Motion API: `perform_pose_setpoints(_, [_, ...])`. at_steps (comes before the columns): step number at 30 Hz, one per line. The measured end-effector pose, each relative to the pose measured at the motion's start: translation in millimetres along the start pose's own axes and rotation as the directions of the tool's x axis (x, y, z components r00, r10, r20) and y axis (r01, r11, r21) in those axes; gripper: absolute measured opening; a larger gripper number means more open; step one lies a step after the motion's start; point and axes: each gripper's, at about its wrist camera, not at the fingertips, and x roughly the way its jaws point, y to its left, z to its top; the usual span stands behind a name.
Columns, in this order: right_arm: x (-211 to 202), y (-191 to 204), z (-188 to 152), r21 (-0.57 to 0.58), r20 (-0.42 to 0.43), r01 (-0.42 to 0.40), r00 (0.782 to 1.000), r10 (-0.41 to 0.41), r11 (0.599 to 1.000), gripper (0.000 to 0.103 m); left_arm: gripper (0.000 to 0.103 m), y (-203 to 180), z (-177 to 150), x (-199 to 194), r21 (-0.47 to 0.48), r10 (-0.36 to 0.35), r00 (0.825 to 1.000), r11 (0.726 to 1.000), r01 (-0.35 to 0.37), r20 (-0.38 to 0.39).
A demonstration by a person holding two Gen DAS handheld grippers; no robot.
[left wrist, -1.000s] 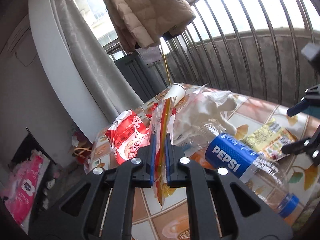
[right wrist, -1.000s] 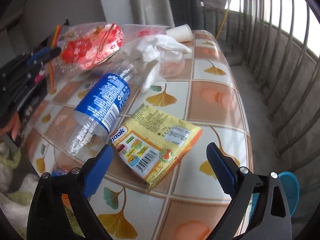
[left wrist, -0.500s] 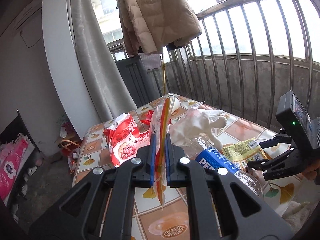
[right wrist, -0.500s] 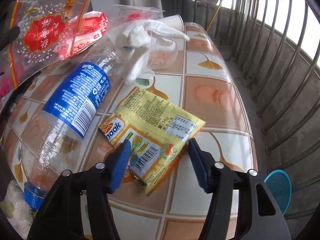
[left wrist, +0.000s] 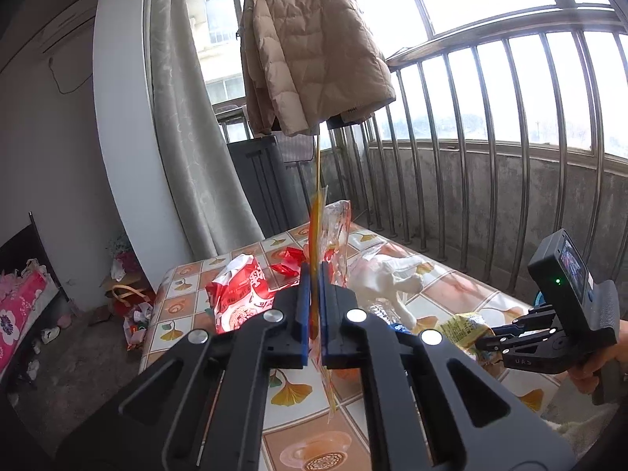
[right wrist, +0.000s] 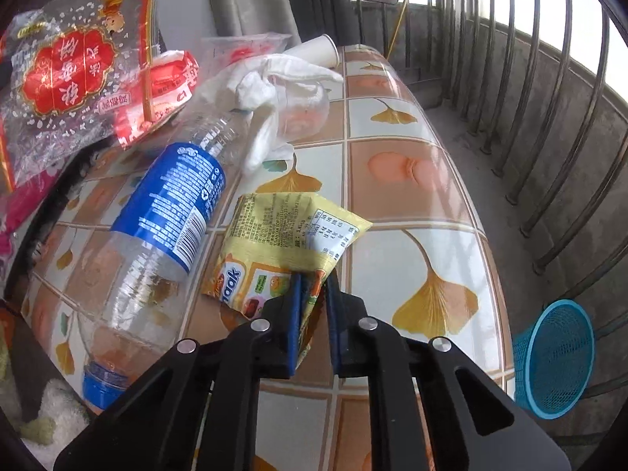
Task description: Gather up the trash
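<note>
you are holding a clear red-printed bag [left wrist: 336, 235] upright in your left gripper [left wrist: 313, 314], its jaws pinched tight on the bag's orange edge, well above the table [left wrist: 298, 388]. your right gripper [right wrist: 313, 306] has just been closing, and its jaws are now clamping the near corner of the yellow snack packet [right wrist: 282, 235], which is still lying on the table beside the pepsi bottle [right wrist: 165, 219]. so two pieces are in hand, but nothing is showing as binned yet: the blue mesh basket [right wrist: 557, 357] on the floor past the table's right edge is looking empty from here. still waiting on the table are the bottle, the red snack pack [left wrist: 239, 294], the white plastic bag [right wrist: 274, 78], a clear cup [right wrist: 302, 110] and a paper cup [right wrist: 318, 49]. by my reading you are early in the job, with most of the clearing still ahead.
</note>
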Motion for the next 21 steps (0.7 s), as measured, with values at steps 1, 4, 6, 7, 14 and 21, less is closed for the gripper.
perform_pose_setpoints(1, [-5,-3,0,0.015,0.012,-0.009,1.000,0.009,1.000,0.011,0.002,0,2,-1,-0.005,-0.009,1.000,1.000,0.009,0.005])
perform_pose_setpoints(4, [-22,-13,1,0.058,0.062,-0.028,0.998,0.024,0.998,0.009,0.002,-4,10,-3,-0.023,-0.047,0.999,0.999,0.047,0.015])
perform_pose_setpoints(6, [-36,-22,1,0.089,0.096,-0.034,0.995,0.025,0.995,0.008,0.002,-9,16,-3,-0.022,-0.076,0.997,0.997,0.076,0.025])
perform_pose_setpoints(7, [-43,-28,1,0.105,0.115,-0.030,0.993,0.018,0.994,0.008,0.002,-13,19,-4,-0.020,-0.095,0.995,0.995,0.095,0.029])
perform_pose_setpoints(14, [-101,-95,-9,0.295,0.265,0.008,0.960,-0.090,0.955,0.008,0.002,-50,55,22,-0.081,-0.359,0.933,0.931,0.356,-0.019])
perform_pose_setpoints(21, [-130,-196,-46,0.625,0.243,0.091,0.921,-0.304,0.775,0.008,0.002,-150,90,118,-0.160,-0.625,0.732,0.779,0.606,-0.271])
